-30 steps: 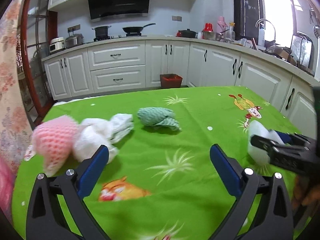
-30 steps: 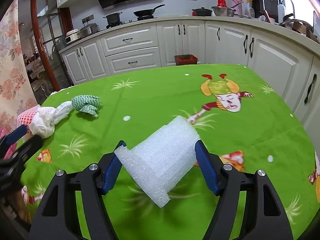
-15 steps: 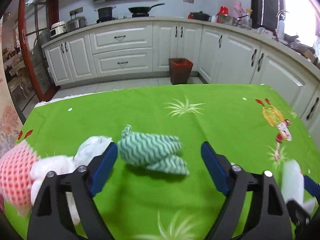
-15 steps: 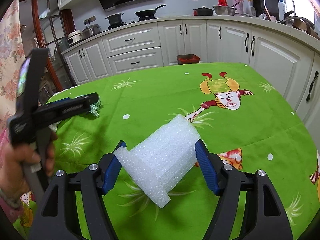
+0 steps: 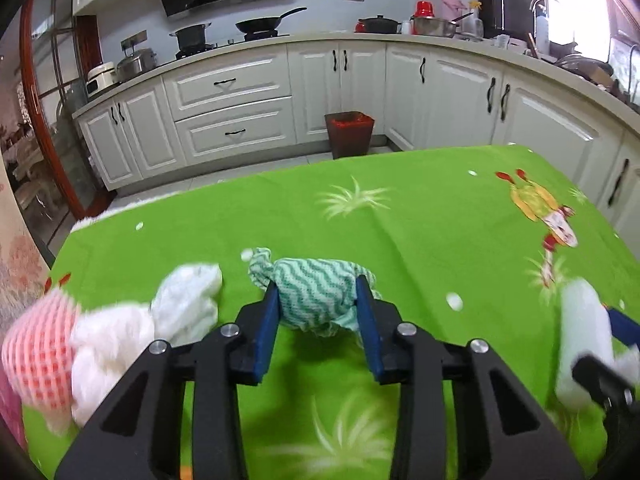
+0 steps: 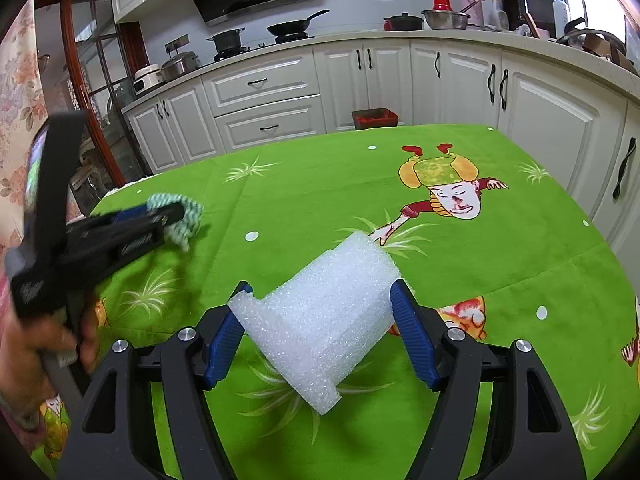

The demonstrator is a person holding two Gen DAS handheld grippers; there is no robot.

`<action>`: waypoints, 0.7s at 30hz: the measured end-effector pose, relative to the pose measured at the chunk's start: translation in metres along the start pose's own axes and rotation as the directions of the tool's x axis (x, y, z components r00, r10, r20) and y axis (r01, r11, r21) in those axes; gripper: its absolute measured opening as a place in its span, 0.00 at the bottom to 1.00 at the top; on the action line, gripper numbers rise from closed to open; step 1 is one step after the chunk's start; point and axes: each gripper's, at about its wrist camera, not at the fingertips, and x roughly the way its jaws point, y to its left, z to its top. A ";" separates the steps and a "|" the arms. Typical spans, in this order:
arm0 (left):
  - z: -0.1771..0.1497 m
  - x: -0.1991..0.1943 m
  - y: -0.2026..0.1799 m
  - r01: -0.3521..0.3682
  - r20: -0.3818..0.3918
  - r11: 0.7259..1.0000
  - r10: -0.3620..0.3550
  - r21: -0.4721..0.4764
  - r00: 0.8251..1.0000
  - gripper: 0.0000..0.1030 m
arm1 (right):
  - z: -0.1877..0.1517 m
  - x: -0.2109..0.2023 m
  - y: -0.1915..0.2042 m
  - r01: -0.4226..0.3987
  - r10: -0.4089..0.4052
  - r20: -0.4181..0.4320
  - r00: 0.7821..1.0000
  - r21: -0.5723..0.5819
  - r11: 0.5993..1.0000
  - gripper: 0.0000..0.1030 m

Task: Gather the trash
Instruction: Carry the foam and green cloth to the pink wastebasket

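Trash fills both our jaws so each trip carries two: left gripper (image 5: 316,308) pinches the green-striped rag (image 5: 318,292) between its pads, right gripper (image 6: 320,316) clamps the foam sheet (image 6: 320,316) above the green tablecloth (image 6: 320,184).

Green tablecloth (image 5: 420,240); white cabinets (image 5: 232,108); wok (image 5: 260,24).

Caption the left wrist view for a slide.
Left gripper closes on a green striped rag above the green tablecloth.
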 end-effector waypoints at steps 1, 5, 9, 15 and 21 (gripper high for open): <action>-0.004 -0.005 0.000 0.004 0.006 1.000 -0.004 -0.004 1.000 0.34 | 0.000 0.000 -0.001 -0.002 0.002 0.002 1.000 0.003 1.000 0.65; -0.029 -0.038 -0.002 0.017 0.049 1.000 -0.016 -0.020 0.999 0.34 | 0.000 -0.001 -0.003 -0.010 0.010 0.007 1.000 0.015 1.000 0.65; -0.055 -0.067 0.000 0.021 0.057 0.999 -0.019 -0.035 0.998 0.34 | 0.000 -0.002 -0.003 -0.011 0.011 0.009 1.000 0.018 1.000 0.65; -0.094 -0.112 0.013 0.016 0.073 0.998 -0.011 -0.061 0.997 0.34 | 0.000 -0.002 -0.002 -0.014 0.014 0.015 1.000 0.014 1.000 0.65; -0.126 -0.146 0.031 -0.003 0.084 0.997 0.010 -0.081 0.996 0.35 | -0.013 -0.016 0.007 -0.032 0.033 0.014 0.999 -0.008 0.999 0.65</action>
